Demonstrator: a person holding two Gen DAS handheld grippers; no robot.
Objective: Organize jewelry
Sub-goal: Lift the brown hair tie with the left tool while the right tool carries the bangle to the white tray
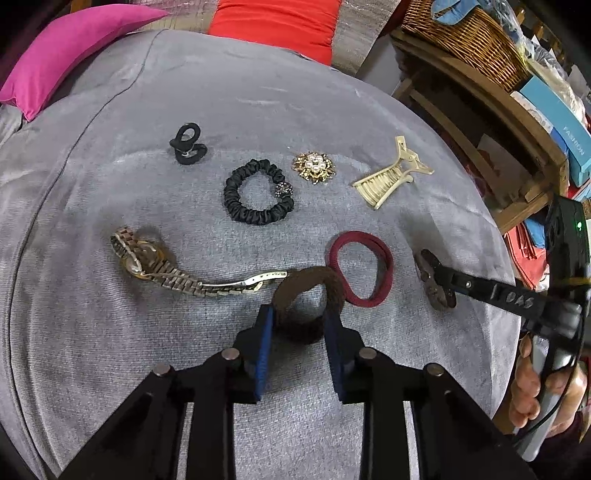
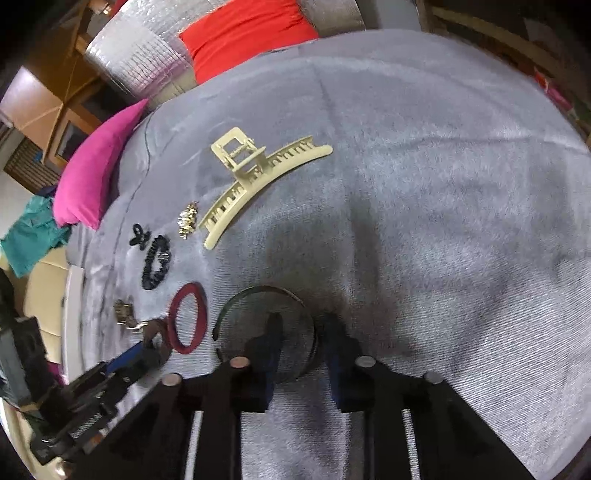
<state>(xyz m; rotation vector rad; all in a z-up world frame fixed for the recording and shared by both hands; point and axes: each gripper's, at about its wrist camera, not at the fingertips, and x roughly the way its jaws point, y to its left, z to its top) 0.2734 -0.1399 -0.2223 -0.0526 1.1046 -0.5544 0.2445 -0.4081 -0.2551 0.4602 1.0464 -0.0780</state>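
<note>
Jewelry lies on a grey velvet cushion (image 1: 184,92). My left gripper (image 1: 301,321) is shut on a brown hair tie (image 1: 310,302), which overlaps a maroon hair tie (image 1: 380,258). A gold watch (image 1: 147,258) lies to its left. Behind are a black scrunchie (image 1: 236,199), a small black tie (image 1: 186,144), a pearl brooch (image 1: 314,168) and a cream claw clip (image 1: 388,181). My right gripper (image 2: 299,339) is shut on a dark round bangle (image 2: 306,306); it also shows in the left wrist view (image 1: 436,284). The clip (image 2: 255,173) and maroon tie (image 2: 201,317) show in the right wrist view.
A pink pillow (image 1: 66,48) and a red pillow (image 1: 277,22) lie at the far edge. A wooden shelf (image 1: 480,110) with a wicker basket (image 1: 469,33) and boxes stands to the right of the cushion.
</note>
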